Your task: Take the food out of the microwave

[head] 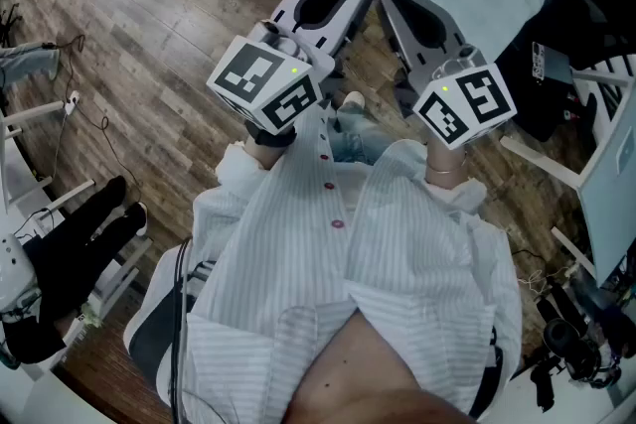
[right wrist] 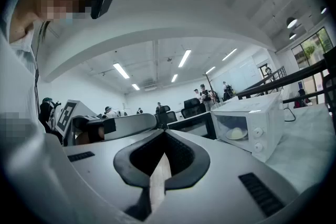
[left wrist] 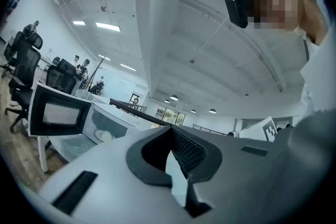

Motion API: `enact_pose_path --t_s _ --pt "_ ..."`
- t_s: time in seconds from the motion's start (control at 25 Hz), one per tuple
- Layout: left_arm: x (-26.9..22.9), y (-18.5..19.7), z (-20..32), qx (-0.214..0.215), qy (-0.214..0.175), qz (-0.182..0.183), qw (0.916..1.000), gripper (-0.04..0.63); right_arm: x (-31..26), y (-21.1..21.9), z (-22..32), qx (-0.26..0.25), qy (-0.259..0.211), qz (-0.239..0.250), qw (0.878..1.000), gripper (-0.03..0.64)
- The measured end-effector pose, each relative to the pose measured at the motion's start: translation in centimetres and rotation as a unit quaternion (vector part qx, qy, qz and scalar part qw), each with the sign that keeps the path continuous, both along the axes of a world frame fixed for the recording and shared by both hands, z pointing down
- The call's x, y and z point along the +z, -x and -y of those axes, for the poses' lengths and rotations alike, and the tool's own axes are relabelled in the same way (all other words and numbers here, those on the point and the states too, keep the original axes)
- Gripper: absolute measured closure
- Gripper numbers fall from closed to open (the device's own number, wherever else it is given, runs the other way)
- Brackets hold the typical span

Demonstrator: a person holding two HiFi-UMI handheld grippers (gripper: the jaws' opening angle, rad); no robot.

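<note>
Left gripper (left wrist: 169, 131), right gripper (right wrist: 164, 135): fingers (left wrist: 100, 165) closed, seemingly empty.

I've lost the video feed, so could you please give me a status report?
Left hand-held gripper shut, empty; right hand-held gripper shut, empty. Microwave open, food inside, untouched. Both short of it; nothing seen blocking.

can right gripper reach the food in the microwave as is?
Probably yes, after an approach: the microwave door is open, the food sits exposed inside, nothing in between. The right gripper is shut and far off.
</note>
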State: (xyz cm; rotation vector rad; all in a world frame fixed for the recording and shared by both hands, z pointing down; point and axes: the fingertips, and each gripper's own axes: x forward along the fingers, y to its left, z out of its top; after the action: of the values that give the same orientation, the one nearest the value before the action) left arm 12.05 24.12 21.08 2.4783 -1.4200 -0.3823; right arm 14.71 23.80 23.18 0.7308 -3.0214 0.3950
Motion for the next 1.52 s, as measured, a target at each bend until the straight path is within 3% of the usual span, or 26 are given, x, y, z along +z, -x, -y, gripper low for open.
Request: enact_pose_path --t_s 0.6,1.04,1.52 --pt "0.1 -1.9 0.8 -0.023 0.003 0.003 0.9997 0.588 -1.2 -2.1 1.5 -0.027 -0.011 0.008 1.0 0.584" --pt "1.2 2.2 4.4 -0.026 0.01 0.0 0.9996 0.588 -0.4 1.4 5.6 -0.027 -0.008 -0.004 1.0 0.584" --pt "-0.3 11.5 13.7 0.004 0.0 0.003 1.0 0.588 -0.5 9.8 15.4 0.021 0.006 0.004 1.0 0.584"
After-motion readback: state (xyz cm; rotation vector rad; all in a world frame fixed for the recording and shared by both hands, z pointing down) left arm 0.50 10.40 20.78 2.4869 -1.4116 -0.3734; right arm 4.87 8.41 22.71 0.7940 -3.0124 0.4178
